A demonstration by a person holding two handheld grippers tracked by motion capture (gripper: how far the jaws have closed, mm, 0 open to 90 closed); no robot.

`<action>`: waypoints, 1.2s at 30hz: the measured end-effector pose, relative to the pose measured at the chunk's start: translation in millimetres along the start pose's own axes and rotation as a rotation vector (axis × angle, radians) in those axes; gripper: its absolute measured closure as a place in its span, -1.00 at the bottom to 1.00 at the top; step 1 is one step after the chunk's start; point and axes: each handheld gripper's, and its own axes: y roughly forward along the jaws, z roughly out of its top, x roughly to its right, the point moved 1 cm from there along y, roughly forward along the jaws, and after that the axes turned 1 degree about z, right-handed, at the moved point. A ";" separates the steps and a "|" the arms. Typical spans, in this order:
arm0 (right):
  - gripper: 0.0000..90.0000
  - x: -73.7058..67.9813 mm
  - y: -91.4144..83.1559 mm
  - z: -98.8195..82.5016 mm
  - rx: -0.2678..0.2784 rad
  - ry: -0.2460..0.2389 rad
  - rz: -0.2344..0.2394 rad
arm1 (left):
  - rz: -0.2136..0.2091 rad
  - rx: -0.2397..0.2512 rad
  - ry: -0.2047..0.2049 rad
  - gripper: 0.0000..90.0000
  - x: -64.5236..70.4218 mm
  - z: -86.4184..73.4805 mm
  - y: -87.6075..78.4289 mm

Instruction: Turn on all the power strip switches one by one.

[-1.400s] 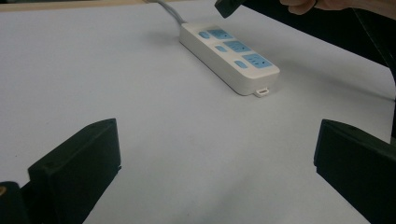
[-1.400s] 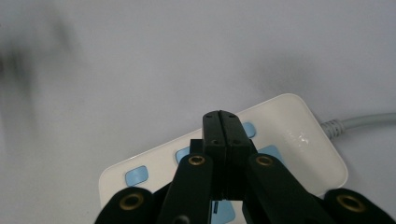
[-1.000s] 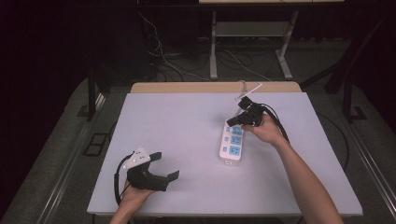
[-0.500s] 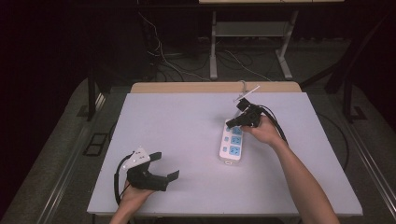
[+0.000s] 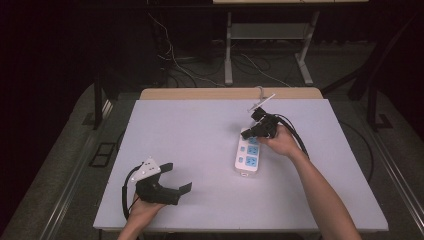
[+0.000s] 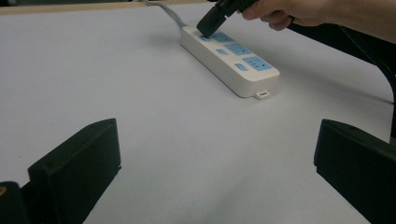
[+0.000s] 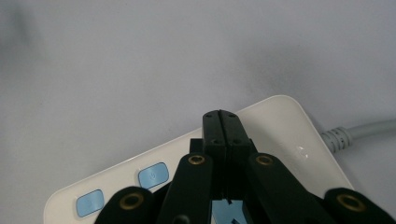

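Over at the far right of the table, the right gripper has its jaws pinched fully together with nothing between them, tip down on the cord end of the white power strip. From the left gripper view it looks like it's resting on the last blue switch button, so I'd say the step is pressing that switch. To do it well, push straight down with the closed tip centred on the button, so the strip doesn't skid or tip sideways. The strip lies flat, right of the table's middle, cord trailing off the back. The left gripper sits well apart at the near left, jaws spread wide, holding nothing.
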 end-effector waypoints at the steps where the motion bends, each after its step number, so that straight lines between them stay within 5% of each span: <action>1: 1.00 -0.1 0.1 -0.1 0.000 0.000 -0.001 | 0.000 0.000 0.001 -1.00 0.2 0.0 0.2; 12: 1.00 2.1 1.7 -1.0 -0.002 0.008 0.011 | 0.001 0.005 0.004 -1.00 1.5 0.9 0.3; 17: 1.00 -3.3 2.7 -0.6 -0.012 -0.014 -0.030 | -0.001 0.009 0.005 -1.00 2.2 1.0 -1.0; 25: 1.00 -2.4 2.3 -1.2 -0.003 -0.007 -0.027 | -0.003 0.007 -0.002 -1.00 1.0 0.5 0.4; 36: 1.00 -12.7 -13.4 -7.7 0.064 0.016 -0.016 | -0.006 0.006 -0.004 -1.00 1.5 0.4 1.0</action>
